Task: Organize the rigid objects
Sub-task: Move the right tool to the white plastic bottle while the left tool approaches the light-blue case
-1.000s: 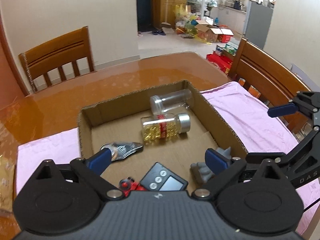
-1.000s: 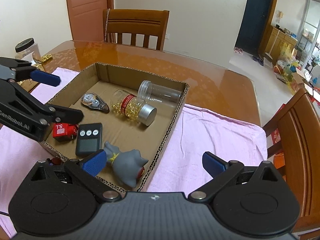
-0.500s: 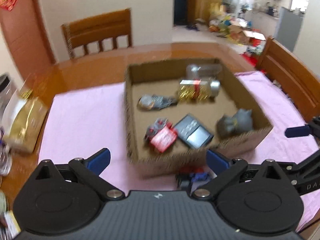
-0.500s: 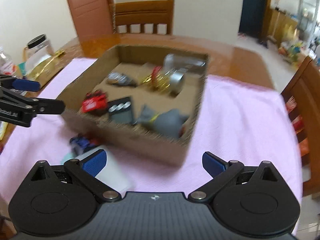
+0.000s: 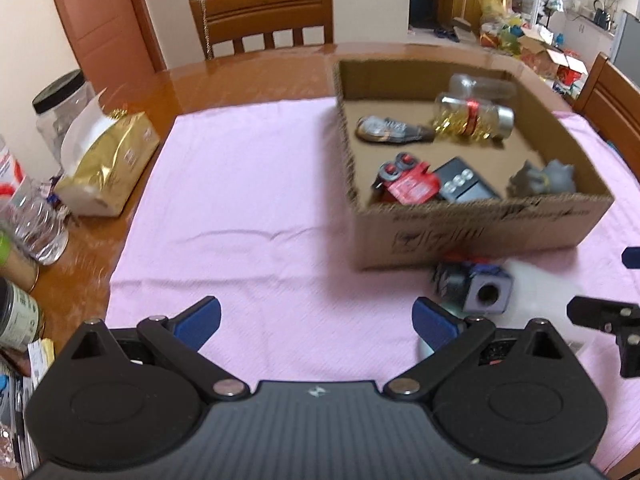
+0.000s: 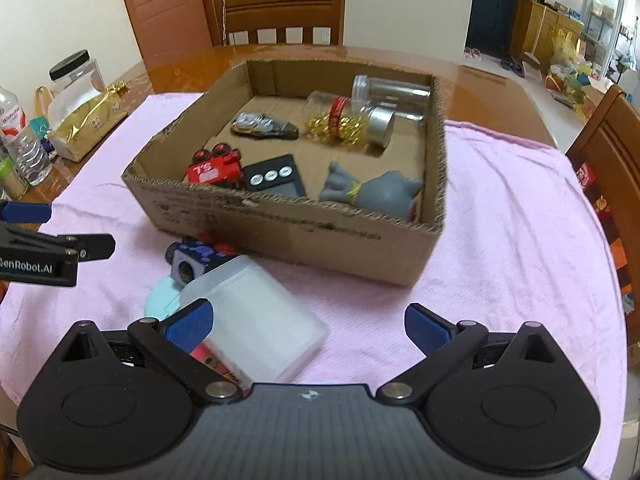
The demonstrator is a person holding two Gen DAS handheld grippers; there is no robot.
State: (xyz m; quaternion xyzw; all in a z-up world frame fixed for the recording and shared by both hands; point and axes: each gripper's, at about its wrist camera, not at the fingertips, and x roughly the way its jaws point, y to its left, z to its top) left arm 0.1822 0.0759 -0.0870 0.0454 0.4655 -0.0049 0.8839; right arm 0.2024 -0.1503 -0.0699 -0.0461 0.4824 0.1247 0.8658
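Landmark: cardboard box (image 6: 280,236) on the pink cloth (image 6: 500,240), which covers the wooden table (image 5: 248,76).

Far left of the box, off the cloth: clear jar with black lid (image 6: 76,72), water bottle (image 6: 24,136), gold tissue pack (image 6: 84,120).

Left gripper (image 5: 316,320): held left of and in front of the box, over bare cloth. Jaws spread wide, nothing between them. In the right wrist view it shows at the left edge (image 6: 66,228), fingers likewise apart.

Outside the box, against its front wall near the left corner: blue toy block (image 6: 196,260), touching the box. Just in front of that, a translucent plastic container (image 6: 256,316), tilted, lying partly over a pale teal disc (image 6: 162,300).

Inside the box, left to right:
- red toy train (image 6: 216,166), front-left corner
- flat grey oval item (image 6: 260,124), behind the train; type unclear
- black timer with three buttons (image 6: 274,178), just right of the train, touching or nearly so
- jar of gold capsules (image 6: 348,120) with silver lid, on its side, toward the back
- empty clear jar (image 6: 390,94), on its side, just behind the capsule jar at the back wall
- grey rubber toy (image 6: 376,194), front-right, against the front wall

Right gripper (image 6: 308,326): in front of the box, roughly centred on it. Jaws spread wide, gripping nothing; left fingertip (image 6: 190,322) overlaps the plastic container in view, contact cannot be confirmed.

Wooden chairs behind (image 6: 284,12) and right (image 6: 608,152) of the box.
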